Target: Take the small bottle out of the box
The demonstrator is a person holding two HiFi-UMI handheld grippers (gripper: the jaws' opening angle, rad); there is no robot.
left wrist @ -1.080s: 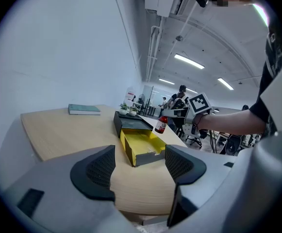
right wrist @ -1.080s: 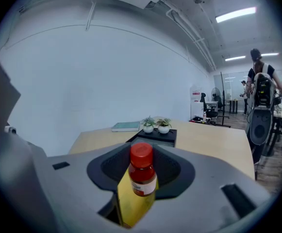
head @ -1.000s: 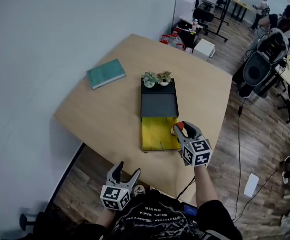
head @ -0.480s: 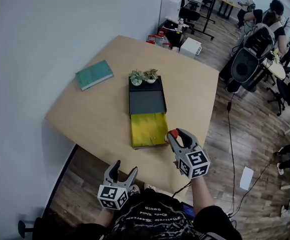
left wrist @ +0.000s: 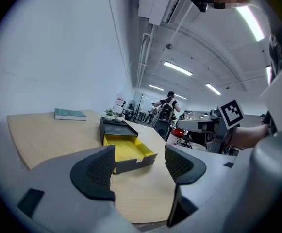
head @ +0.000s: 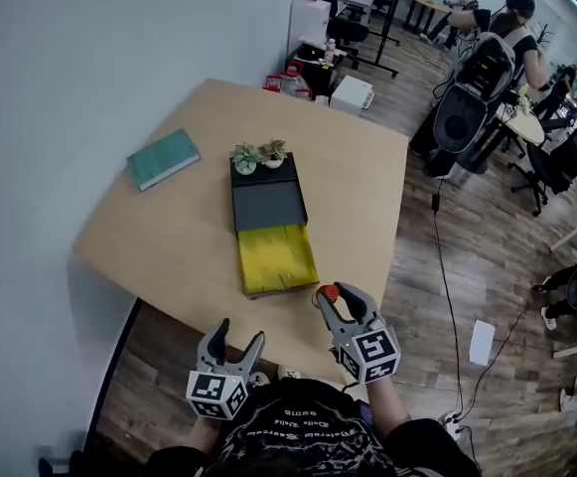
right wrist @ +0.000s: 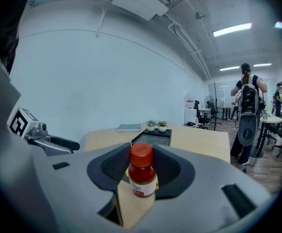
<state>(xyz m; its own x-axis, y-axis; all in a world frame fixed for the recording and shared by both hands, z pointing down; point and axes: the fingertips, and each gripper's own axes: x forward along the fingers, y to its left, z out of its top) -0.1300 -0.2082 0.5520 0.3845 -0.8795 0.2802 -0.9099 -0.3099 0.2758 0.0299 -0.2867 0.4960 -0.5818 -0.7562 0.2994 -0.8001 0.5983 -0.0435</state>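
The small bottle (right wrist: 142, 176), red-capped with a white label, stands upright between the pads of my right gripper (right wrist: 141, 171), which is shut on it. In the head view that gripper (head: 332, 304) holds the bottle (head: 329, 293) above the table's near edge, just right of the box (head: 269, 237). The box is a dark sleeve with its yellow tray (head: 276, 259) slid out toward me; the tray (left wrist: 126, 149) looks bare inside. My left gripper (head: 235, 342) hangs open below the table edge, nothing between its fingers (left wrist: 96, 171).
Two small potted plants (head: 258, 154) stand at the box's far end. A teal book (head: 163, 158) lies on the wooden table (head: 169, 237) at the left. Office chairs, people and a cable on the floor are at the right.
My right gripper has drawn back toward me with the bottle, from beside the yellow tray to past the table's near edge. The left gripper stays low and open.
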